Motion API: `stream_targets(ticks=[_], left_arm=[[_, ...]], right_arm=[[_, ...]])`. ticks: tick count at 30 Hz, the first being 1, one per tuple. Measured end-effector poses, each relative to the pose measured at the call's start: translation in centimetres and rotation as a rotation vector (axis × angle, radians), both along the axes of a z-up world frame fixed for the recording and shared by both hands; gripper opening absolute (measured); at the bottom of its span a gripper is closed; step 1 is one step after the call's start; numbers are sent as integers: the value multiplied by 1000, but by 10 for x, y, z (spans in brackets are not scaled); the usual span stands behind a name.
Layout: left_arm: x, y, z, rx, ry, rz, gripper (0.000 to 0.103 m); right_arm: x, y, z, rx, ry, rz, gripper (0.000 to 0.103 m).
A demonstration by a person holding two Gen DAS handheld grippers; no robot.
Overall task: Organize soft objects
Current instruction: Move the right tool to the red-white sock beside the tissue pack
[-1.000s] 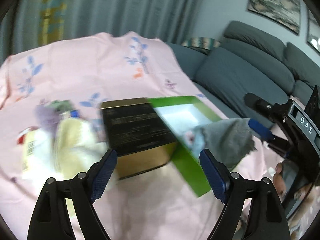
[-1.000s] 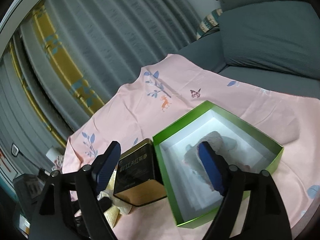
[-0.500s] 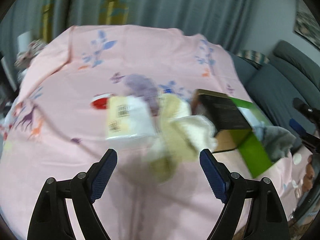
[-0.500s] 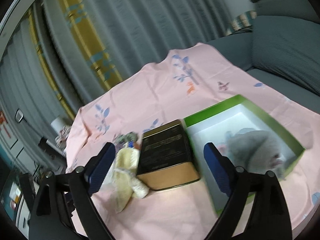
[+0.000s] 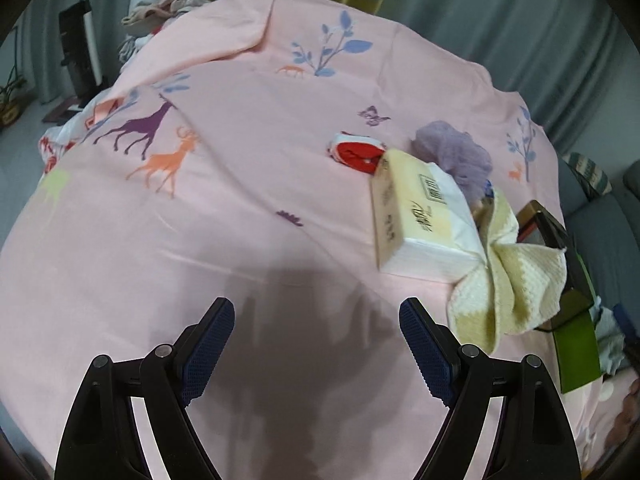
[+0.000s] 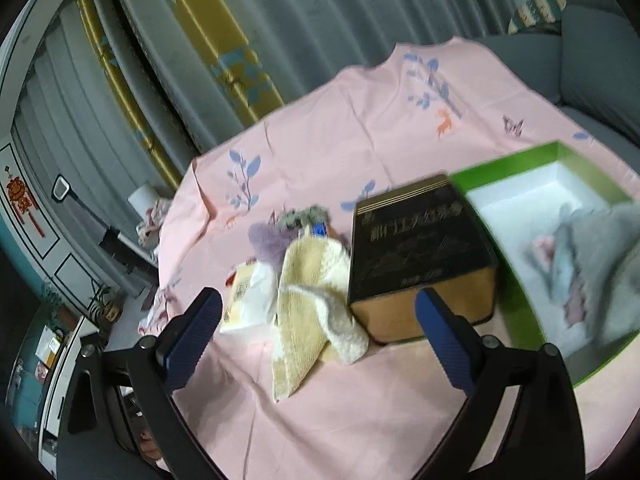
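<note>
A green box point(image 6: 556, 156) with a white inside holds a grey cloth point(image 6: 600, 248) at the right of the right wrist view. Left of it stands a black and gold box point(image 6: 420, 248). A yellow towel point(image 6: 308, 300) lies beside that box; it also shows in the left wrist view point(image 5: 516, 284). A tissue pack point(image 5: 420, 220), a purple puff point(image 5: 456, 152) and a red and white item point(image 5: 356, 152) lie on the pink sheet. My left gripper point(image 5: 316, 348) is open and empty over bare sheet. My right gripper point(image 6: 320, 340) is open and empty, above the towel.
The pink printed sheet point(image 5: 200, 200) covers the whole surface. A grey sofa point(image 6: 592, 40) stands behind the boxes. Curtains point(image 6: 280, 20) hang at the back. A black stand and clothes point(image 5: 80, 52) sit past the sheet's far left edge.
My left gripper has swung left, from the boxes to bare sheet. My right gripper has let go of the grey cloth in the green box and moved left toward the towel.
</note>
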State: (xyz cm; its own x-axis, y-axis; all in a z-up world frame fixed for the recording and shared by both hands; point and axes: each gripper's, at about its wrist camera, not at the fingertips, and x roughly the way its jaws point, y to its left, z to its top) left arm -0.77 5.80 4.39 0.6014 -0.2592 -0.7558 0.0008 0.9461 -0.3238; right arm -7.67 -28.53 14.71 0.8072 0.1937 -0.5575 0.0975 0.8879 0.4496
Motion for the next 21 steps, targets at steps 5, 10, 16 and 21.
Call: stream_targets(ticks=[5, 10, 16, 21], left_arm=[[0, 8, 4, 64, -27, 40, 85], [12, 31, -6, -76, 25, 52, 85], [17, 48, -7, -115, 47, 78, 85], [29, 61, -17, -139, 117, 133, 85]], right_arm=[[23, 18, -17, -28, 103, 27, 97], [59, 66, -8, -9, 168, 108, 96], [149, 153, -4, -19, 309, 298, 90], [237, 218, -22, -161, 411, 313, 83]])
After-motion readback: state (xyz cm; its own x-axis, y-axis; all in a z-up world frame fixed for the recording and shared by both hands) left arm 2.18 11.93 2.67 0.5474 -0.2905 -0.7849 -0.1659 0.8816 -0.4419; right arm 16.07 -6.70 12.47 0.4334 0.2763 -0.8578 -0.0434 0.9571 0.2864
